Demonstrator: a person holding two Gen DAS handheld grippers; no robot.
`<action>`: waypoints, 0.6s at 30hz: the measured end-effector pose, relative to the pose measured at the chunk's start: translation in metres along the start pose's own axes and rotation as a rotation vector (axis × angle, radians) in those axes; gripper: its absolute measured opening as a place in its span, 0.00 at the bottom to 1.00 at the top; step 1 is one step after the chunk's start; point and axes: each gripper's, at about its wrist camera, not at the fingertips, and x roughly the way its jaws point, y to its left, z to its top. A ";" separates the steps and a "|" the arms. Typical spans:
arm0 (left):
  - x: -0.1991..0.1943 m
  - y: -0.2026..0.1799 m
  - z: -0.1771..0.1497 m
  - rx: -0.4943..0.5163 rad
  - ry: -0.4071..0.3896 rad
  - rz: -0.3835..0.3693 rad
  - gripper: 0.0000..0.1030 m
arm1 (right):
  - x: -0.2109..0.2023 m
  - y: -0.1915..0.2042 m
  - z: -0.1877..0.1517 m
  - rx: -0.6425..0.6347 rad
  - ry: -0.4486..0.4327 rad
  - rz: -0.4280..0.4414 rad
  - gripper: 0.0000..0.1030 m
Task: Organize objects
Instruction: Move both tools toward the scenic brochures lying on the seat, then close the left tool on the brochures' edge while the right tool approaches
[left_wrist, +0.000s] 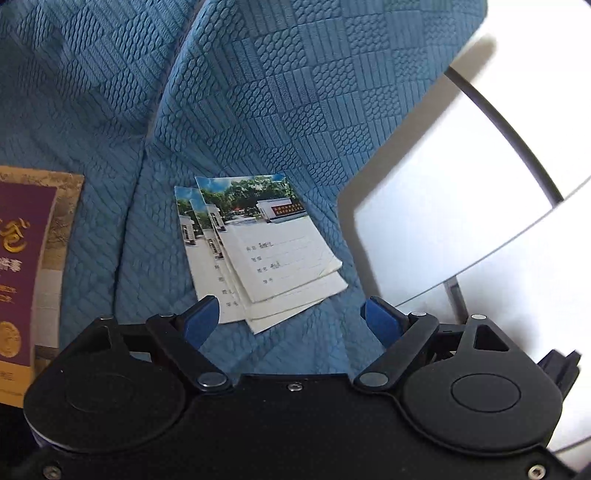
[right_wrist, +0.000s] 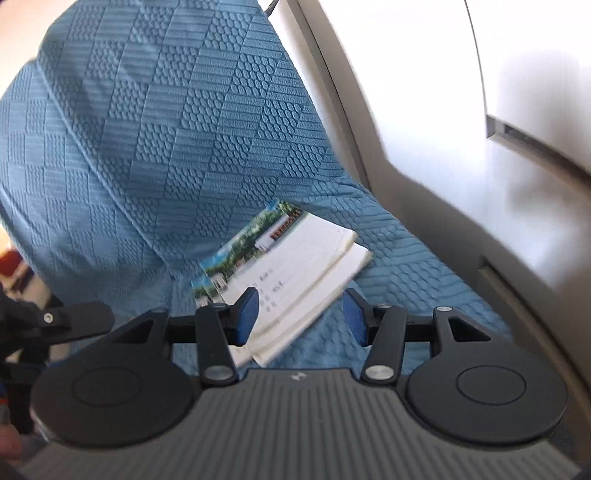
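Note:
A fanned stack of thin notebooks with a photo of trees and a building on their covers lies on a sofa seat under a blue quilted cover. My left gripper hovers just short of the stack's near edge. Its blue-padded fingers are spread wide, with nothing between them. In the right wrist view the same notebooks lie slanted ahead. My right gripper stands about half open over their near corner, and its pads do not press on them.
A purple and gold printed book lies on the seat at the far left. White furniture with a dark frame stands close along the sofa's right side. The blue backrest rises behind the notebooks.

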 end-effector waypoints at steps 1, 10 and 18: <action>0.006 0.002 0.001 -0.014 0.007 -0.005 0.82 | 0.006 -0.003 0.000 0.013 -0.019 0.009 0.52; 0.058 0.023 -0.001 -0.096 0.085 -0.009 0.69 | 0.060 -0.024 0.000 0.134 0.021 0.116 0.53; 0.105 0.033 0.005 -0.177 0.143 -0.088 0.40 | 0.111 -0.043 0.001 0.305 0.110 0.195 0.32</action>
